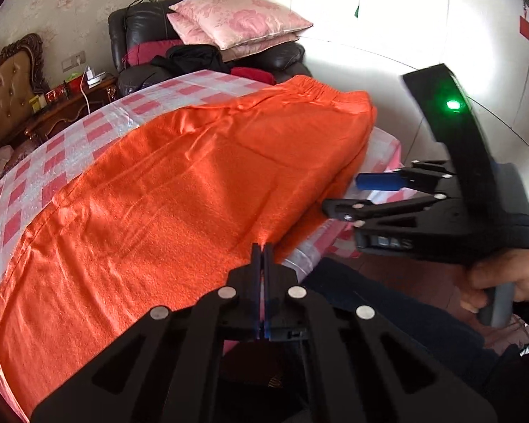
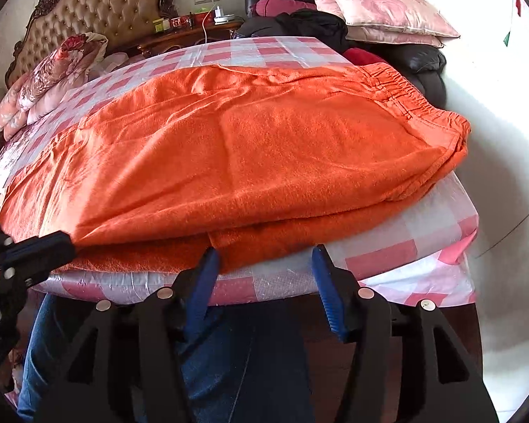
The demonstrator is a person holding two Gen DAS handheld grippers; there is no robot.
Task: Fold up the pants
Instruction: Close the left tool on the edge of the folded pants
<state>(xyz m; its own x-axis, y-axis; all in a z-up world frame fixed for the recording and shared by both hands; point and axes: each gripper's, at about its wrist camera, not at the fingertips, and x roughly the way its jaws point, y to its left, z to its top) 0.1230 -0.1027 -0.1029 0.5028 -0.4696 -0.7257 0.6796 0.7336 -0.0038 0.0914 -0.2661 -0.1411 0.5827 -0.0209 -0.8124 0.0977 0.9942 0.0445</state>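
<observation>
Orange pants [image 1: 180,183] lie folded lengthwise on the pink-and-white checked bed cover [image 1: 98,130], waistband at the far right end [image 2: 398,88]. My left gripper [image 1: 263,250] is shut at the pants' near edge; whether cloth is pinched between its fingers I cannot tell. It also shows at the left in the right wrist view [image 2: 63,243], touching the upper layer's edge. My right gripper [image 2: 264,257] is open, its blue-padded fingers [image 2: 208,271] just in front of the pants' near edge, holding nothing. It shows from the side in the left wrist view [image 1: 345,194].
Pink pillows [image 1: 236,21] lie on a black leather chair [image 1: 137,35] beyond the bed. A wooden nightstand [image 1: 70,102] and a tufted headboard [image 2: 98,7] stand at the far left. A rolled floral quilt [image 2: 49,74] lies at the bed's head. The person's jeans [image 2: 229,352] are below.
</observation>
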